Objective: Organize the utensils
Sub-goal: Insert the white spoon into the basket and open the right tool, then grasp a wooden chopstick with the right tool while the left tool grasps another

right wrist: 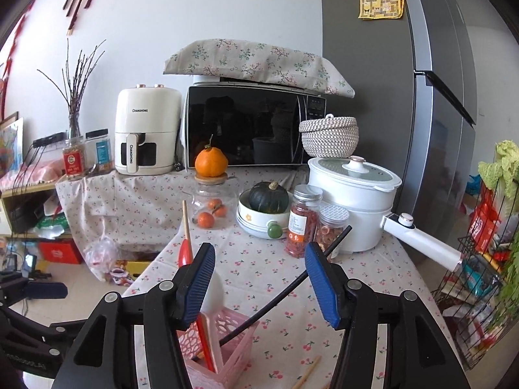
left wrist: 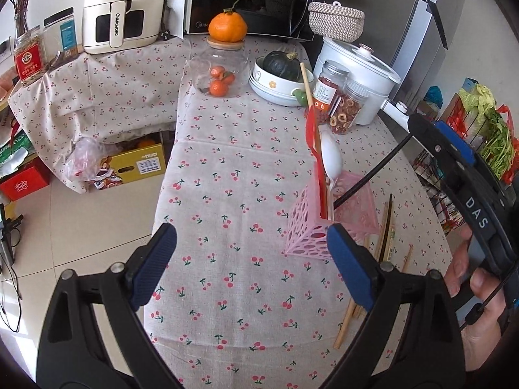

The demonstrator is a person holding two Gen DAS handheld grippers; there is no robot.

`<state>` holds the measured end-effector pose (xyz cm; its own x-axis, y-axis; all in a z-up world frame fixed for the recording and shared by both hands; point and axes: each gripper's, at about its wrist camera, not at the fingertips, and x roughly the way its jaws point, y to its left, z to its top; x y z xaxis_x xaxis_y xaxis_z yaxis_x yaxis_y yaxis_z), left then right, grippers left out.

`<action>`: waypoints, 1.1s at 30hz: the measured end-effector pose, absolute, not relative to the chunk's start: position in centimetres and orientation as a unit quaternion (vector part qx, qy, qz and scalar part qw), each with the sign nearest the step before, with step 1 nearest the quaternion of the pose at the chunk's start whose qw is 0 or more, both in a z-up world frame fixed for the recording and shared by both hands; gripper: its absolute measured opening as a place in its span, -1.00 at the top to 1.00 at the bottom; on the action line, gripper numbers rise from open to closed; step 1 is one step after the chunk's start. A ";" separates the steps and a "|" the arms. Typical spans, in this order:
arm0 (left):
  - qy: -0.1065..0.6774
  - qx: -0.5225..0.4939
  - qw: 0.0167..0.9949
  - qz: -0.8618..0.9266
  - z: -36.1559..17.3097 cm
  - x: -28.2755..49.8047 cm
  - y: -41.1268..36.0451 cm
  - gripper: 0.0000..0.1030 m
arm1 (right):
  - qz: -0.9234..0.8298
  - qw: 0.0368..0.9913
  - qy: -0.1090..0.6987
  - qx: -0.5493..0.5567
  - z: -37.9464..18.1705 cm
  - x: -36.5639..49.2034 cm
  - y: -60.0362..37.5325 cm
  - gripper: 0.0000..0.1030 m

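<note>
A pink perforated holder [left wrist: 308, 236] [right wrist: 227, 356] stands on the cherry-print tablecloth [left wrist: 240, 194]. In it stand a red spoon with a wooden handle [left wrist: 313, 136] [right wrist: 185, 253], a white spoon [left wrist: 332, 159] [right wrist: 214, 291] and a leaning black chopstick [left wrist: 373, 175] [right wrist: 275, 304]. My right gripper [right wrist: 259, 253] hovers over the holder, open; the black chopstick passes by its right finger without being pinched. My left gripper [left wrist: 253, 259] is open and empty, its right pad just beside the holder. Several wooden chopsticks [left wrist: 384, 230] [right wrist: 308, 372] lie on the cloth to the right of the holder.
At the far end of the table stand a bowl holding a dark squash [left wrist: 275, 87], two spice jars [left wrist: 327, 90], a glass jar of oranges [left wrist: 223, 68] and a white pot [left wrist: 356, 68]. The table edge drops off at left. A wire rack [right wrist: 480, 291] stands right.
</note>
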<state>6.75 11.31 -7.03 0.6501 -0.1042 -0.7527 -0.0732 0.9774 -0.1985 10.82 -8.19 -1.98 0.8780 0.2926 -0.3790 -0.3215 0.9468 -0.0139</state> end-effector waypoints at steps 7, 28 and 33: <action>0.439 -0.107 0.892 -0.029 -7.6 6.7 9.8 -0.82 | 0.156 0.957 0.245 -0.013 -1.7 10.5 -12.0 -0.57; 0.489 -0.035 0.867 -0.090 -10.5 6.8 1.2 -0.82 | 0.048 0.874 0.484 0.016 -10.0 11.6 -23.2 -0.75; 0.505 -0.027 0.857 -0.100 -11.5 6.9 0.0 -0.82 | 0.037 0.841 0.540 0.023 -13.3 12.4 -23.9 -0.75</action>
<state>6.89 0.03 -11.54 0.4707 -0.1986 -0.8597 0.1444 0.9785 -0.1469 12.39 -23.87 -13.33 0.4148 0.0867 -0.9058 -0.0364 0.9962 0.0787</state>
